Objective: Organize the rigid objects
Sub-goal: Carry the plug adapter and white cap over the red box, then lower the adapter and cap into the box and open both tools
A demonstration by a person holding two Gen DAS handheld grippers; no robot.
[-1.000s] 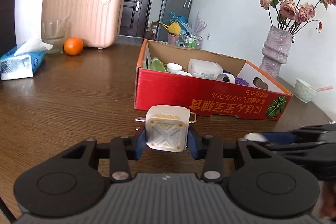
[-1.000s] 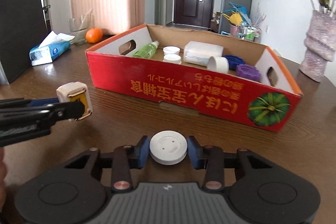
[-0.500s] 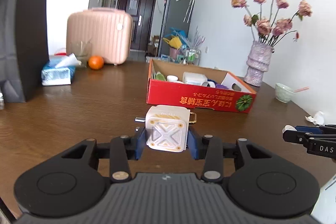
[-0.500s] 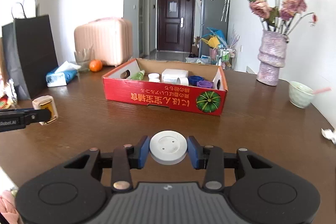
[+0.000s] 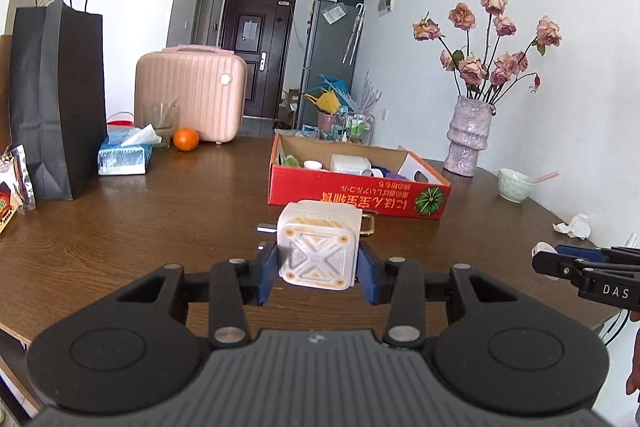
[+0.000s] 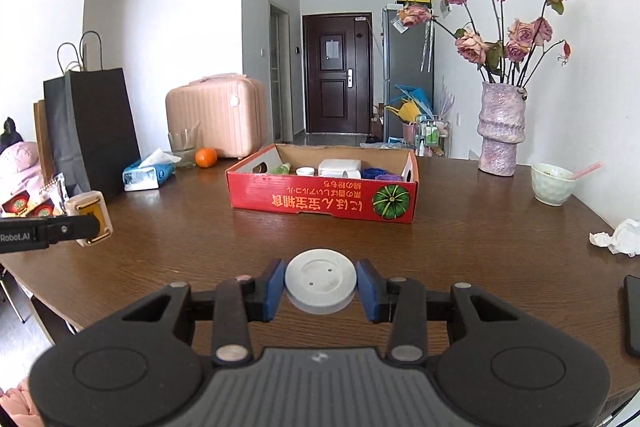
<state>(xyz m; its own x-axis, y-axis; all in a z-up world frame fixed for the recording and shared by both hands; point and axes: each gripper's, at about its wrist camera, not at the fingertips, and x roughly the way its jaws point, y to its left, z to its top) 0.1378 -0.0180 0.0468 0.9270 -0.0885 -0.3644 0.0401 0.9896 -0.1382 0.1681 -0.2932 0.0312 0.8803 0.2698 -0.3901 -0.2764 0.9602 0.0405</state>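
Observation:
My left gripper [image 5: 317, 273] is shut on a white cube-shaped charger [image 5: 318, 247] with yellow trim and holds it above the wooden table [image 5: 160, 227]. My right gripper [image 6: 321, 289] is shut on a white round disc [image 6: 320, 277]. The red cardboard box [image 6: 320, 201] stands farther back on the table and holds a green bottle, white jars and purple items. The box also shows in the left wrist view [image 5: 356, 193]. The left gripper with the charger [image 6: 90, 217] appears at the left of the right wrist view. The right gripper [image 5: 560, 265] appears at the right of the left wrist view.
A black paper bag [image 5: 56, 99], a tissue pack [image 5: 124, 157], an orange [image 5: 186, 139], a glass and a pink case [image 5: 190, 93] stand at the back left. A vase of dried roses [image 6: 500, 135], a bowl [image 6: 552, 183] and crumpled tissue [image 6: 616, 237] sit at the right. A dark phone [image 6: 632, 315] lies at the right edge.
Both grippers have pulled back from the red box and risen, each keeping its object. The box now looks much smaller and farther away.

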